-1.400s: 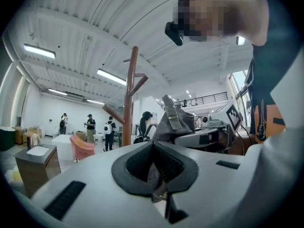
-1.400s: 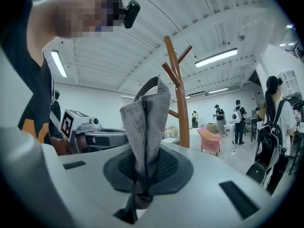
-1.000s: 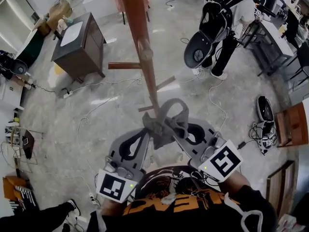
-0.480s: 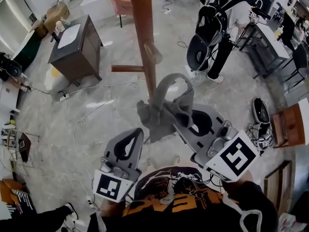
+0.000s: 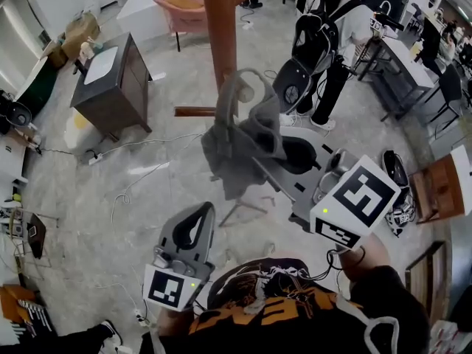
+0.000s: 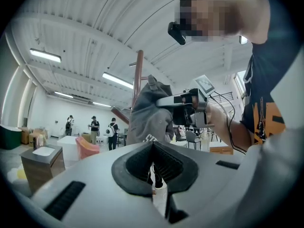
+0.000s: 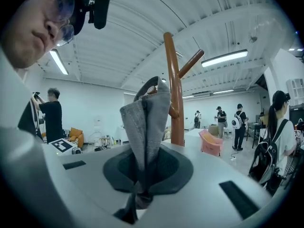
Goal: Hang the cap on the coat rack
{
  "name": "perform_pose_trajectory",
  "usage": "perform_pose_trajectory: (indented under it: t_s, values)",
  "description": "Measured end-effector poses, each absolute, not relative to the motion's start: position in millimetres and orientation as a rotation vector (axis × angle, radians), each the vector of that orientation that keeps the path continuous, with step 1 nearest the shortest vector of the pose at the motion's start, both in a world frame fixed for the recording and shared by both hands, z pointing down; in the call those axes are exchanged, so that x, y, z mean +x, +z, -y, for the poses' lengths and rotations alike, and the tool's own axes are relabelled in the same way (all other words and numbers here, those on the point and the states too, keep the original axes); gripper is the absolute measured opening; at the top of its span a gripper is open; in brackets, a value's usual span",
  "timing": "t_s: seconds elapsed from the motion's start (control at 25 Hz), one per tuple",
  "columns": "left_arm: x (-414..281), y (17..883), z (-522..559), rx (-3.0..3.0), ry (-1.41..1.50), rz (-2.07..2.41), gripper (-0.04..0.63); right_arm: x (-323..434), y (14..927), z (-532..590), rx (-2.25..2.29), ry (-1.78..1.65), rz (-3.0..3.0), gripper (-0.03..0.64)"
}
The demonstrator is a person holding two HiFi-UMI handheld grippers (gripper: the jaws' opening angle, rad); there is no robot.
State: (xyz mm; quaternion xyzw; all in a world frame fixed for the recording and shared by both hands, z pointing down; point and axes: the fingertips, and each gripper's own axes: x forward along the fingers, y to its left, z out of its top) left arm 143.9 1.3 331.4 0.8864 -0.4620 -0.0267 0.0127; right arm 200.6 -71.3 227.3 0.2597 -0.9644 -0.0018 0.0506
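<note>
A dark cabinet (image 5: 110,80) with a white sheet on its top stands on the floor left of the coat rack (image 5: 219,28); whether anything is inside it cannot be told. The right gripper (image 7: 137,196) has its fingers (image 7: 171,167) clamped on a fold of the gray cap (image 5: 228,146) and holds it raised against the rack's brown pole. The cap's strap loop lies over the pole just above a low side peg (image 5: 195,112); whether the loop is on a peg or only in front of the pole cannot be told. An angled branch (image 7: 190,63) juts out higher up. The left gripper (image 6: 156,177) hangs lower, well apart from the cap, its fingers (image 6: 137,163) together with nothing between them. Cables (image 5: 140,135) trail over the floor left of the rack; a person with a backpack (image 5: 324,35) stands beyond it to the right.
</note>
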Motion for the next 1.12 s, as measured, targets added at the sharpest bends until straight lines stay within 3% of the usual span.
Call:
perform_pose_trajectory:
  t_s: [0.24,1.12]
  values:
    - [141,327,1,2.759,-0.089,1.451,0.023,197,256,95,0.835,0.107,2.951,0.038]
    - [154,325,18,2.756,-0.051,1.465,0.023,201,284,142,0.893,0.022,2.919,0.04]
